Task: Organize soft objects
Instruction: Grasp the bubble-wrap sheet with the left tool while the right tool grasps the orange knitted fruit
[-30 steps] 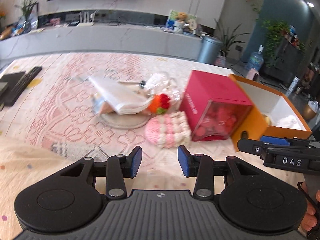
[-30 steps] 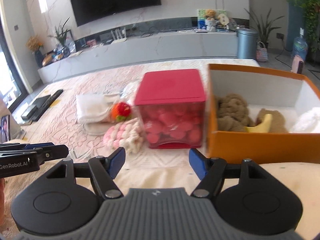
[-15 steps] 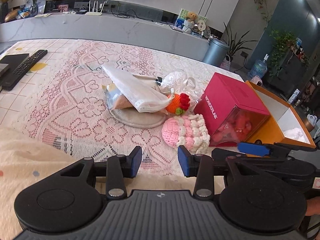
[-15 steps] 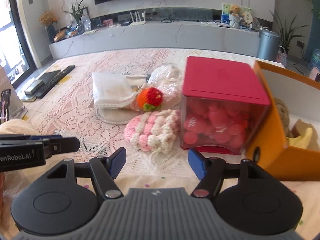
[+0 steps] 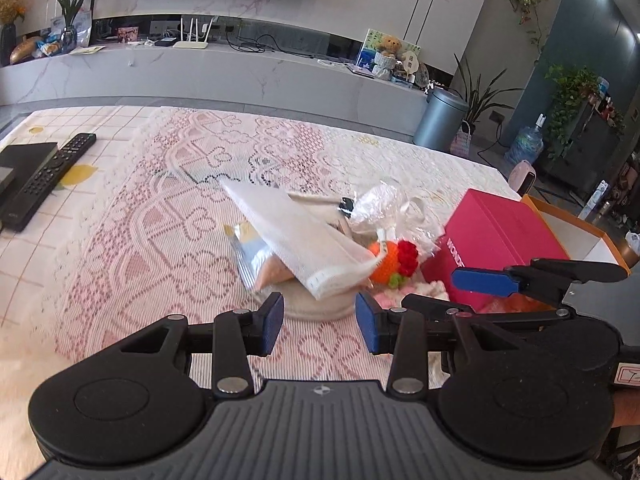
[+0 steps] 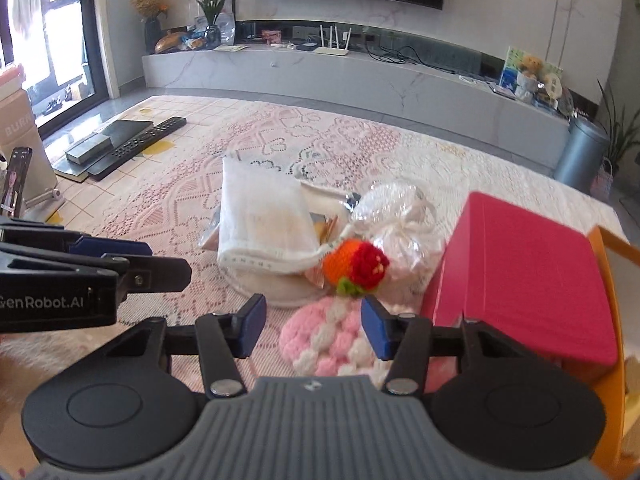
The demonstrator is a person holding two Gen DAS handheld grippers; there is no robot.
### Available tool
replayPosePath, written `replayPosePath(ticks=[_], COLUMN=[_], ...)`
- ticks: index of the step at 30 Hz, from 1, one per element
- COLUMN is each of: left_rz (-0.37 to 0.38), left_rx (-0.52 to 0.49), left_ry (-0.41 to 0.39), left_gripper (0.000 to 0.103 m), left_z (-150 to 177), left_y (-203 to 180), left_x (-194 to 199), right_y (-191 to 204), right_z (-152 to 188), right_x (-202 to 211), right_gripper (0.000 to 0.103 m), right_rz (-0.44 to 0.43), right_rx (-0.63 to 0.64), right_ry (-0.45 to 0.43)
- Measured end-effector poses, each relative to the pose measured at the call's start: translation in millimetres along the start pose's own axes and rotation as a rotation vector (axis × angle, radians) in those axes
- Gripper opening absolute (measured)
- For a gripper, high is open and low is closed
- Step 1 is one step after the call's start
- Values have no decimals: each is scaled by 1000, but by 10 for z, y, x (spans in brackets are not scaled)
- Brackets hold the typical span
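Sitting just ahead of the right tool (image 6: 312, 328) – jaws closing, empty – pink-and-white crocheted soft piece (image 6: 332, 340); left tool (image 5: 319, 322) spread, off left.

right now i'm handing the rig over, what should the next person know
Left gripper: empty, jaws opening a little, aimed at the white folded cloth.
Right gripper: empty, jaws closing, over the pink and white crochet piece, not gripping it.
Orange and red crochet fruit lies beside the cloth; red box sits against the orange box.
Done: some soft items seem to be in the orange box.
Left: cloth, crochet piece, fruit.
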State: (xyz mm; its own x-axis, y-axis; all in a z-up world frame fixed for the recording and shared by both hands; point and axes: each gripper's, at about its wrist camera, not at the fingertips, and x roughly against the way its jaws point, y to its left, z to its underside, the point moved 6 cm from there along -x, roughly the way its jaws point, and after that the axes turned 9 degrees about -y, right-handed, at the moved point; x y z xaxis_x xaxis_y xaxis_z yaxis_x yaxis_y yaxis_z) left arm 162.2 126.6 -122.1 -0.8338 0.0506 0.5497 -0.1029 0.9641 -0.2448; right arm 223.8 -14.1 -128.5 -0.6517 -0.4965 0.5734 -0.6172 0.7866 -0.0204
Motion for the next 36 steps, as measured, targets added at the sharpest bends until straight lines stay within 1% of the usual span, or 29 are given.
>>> replayPosePath(ticks=[1,2,3,5,6,9,12,13,14,15,16,18,19,20,23,25,27,30,31,32,34,36], left_rz=[11,23,33,45,38,1,17,18,13,9,2,-12,-26,-39,-34,-15,21,78,96,117,135,146], left_rx=[11,37,70,145,167,182,183,178,171,161,142,104,81,57,50,38,51,97,104,107,114,115], left_ry=[5,13,20,34,39,28,26,29,32,34,38,36,37,36,5,-6,-9,45,71,110,191,244], left_gripper=[53,56,58,58,58,58,57,57,51,38,31,10,5,1,0,0,0,0,0,0,0,0], left_z=[-21,-40,-55,-77,-88,-134,-160,-162,-157,-151,-144,-127,-111,-96,-106,-139,-135,-33,15,79,218,324], left_y=[12,36,62,131,161,220,198,189,180,170,154,128,118,113,117,99,80,62,59,51,60,70], left_x=[-56,-122,-182,-330,-395,-530,-608,-637,-665,-694,-721,-745,-749,-750,-685,-583,-418,-198,-143,-95,-23,17], right_y=[-7,-11,-13,-32,-35,-56,-34,-17,-7,3,8,21,22,21,1,-16,-37,-56,-58,-60,-54,-54], right_z=[-24,-41,-49,-57,-61,-72,-106,-110,-109,-104,-99,-83,-72,-65,-52,-38,-27,13,40,78,164,265], right_x=[-40,-83,-125,-200,-235,-320,-403,-432,-459,-489,-512,-534,-532,-532,-493,-435,-353,-209,-164,-117,-48,-3], right_gripper=[52,52,51,46,45,41,39,34,30,28,26,26,26,26,27,27,27,29,33,34,34,34], right_rz=[2,5,6,4,0,-5,-15,-23,-29,-37,-43,-47,-47,-46,-41,-32,-27,-17,-12,-6,6,17], right_rx=[17,33,47,67,72,82,102,106,105,101,97,93,92,90,83,76,61,33,22,11,-1,-26], right_ry=[1,3,7,15,20,20,13,13,17,22,25,27,28,29,25,19,8,-8,-12,-15,-12,-2])
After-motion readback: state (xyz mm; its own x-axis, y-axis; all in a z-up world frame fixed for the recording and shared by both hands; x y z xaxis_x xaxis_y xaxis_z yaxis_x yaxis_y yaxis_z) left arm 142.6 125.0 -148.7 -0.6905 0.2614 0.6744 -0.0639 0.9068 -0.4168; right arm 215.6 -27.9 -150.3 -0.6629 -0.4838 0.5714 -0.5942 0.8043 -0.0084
